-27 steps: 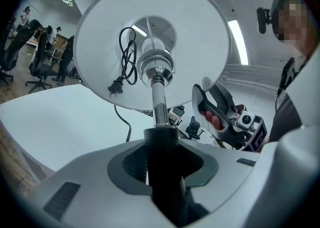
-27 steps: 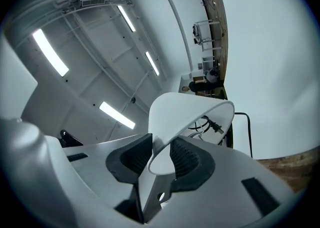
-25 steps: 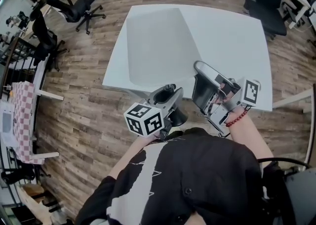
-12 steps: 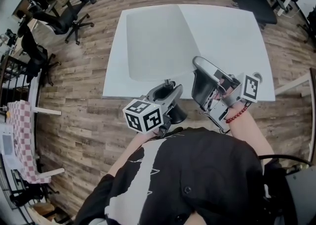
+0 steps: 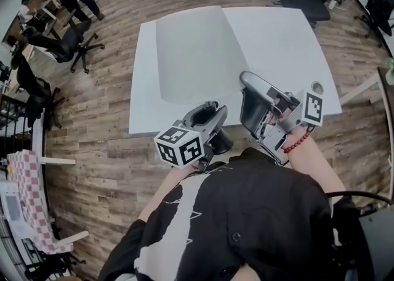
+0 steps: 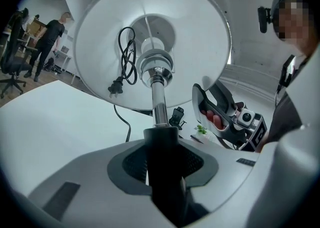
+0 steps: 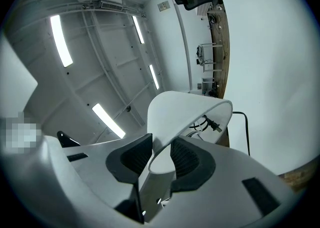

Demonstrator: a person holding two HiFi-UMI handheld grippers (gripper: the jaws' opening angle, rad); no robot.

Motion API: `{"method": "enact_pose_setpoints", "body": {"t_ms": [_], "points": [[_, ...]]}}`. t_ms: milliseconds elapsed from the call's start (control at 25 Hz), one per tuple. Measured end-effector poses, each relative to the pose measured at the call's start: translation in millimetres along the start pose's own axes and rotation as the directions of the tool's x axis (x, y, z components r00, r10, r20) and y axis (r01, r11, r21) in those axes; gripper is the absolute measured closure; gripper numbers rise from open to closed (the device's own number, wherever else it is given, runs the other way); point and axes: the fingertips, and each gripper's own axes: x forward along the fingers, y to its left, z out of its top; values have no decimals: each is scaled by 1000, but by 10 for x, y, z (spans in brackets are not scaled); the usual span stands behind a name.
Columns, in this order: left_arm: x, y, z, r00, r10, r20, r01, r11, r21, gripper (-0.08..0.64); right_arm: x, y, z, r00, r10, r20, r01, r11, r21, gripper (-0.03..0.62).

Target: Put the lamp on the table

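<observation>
Left hand-held gripper [image 6: 161,144] gripping lamp [image 6: 158,97], white shade [image 6: 200,37]

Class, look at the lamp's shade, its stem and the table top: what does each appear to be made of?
Shade: matte white, likely plastic or painted metal; thin stiff rim, no weave.
Stem: polished metal up top, mirror-like glints; black sleeve below.
Table top: smooth white, perhaps laminate; even colour, no grain.

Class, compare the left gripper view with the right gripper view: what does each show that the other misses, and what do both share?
Left only: chrome stem, socket, and the left tongs shut on the black lower stem. Right only: ceiling strip lights, and the right tongs with ribbed pads pinching the lampshade rim. Both: the lampshade and the cord's plug.
</observation>
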Motion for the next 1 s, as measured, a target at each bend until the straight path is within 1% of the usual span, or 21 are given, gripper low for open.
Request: {"method": "enact_pose_setpoints", "body": {"t_ms": [120,400,680,1000], "points": [[51,-19,-48,1000,-27,6,27,1000,-16,423,-37,-16,1,1000,-31,-2,31,999,-16,476],[101,-8,-124,999,-50,-6,49,996,-78,422,-22,-103,28,997,-71,-2,71,997,-20,477],[44,215,-79,999,-43,-10,42,994,-103,422,188,-268,33,996,-76,-36,76,997,6,477],[94,397,76,999,-32,-8,31,993,-115,422,425,-347,152,996,-74,-54,75,997,13,477]]}}
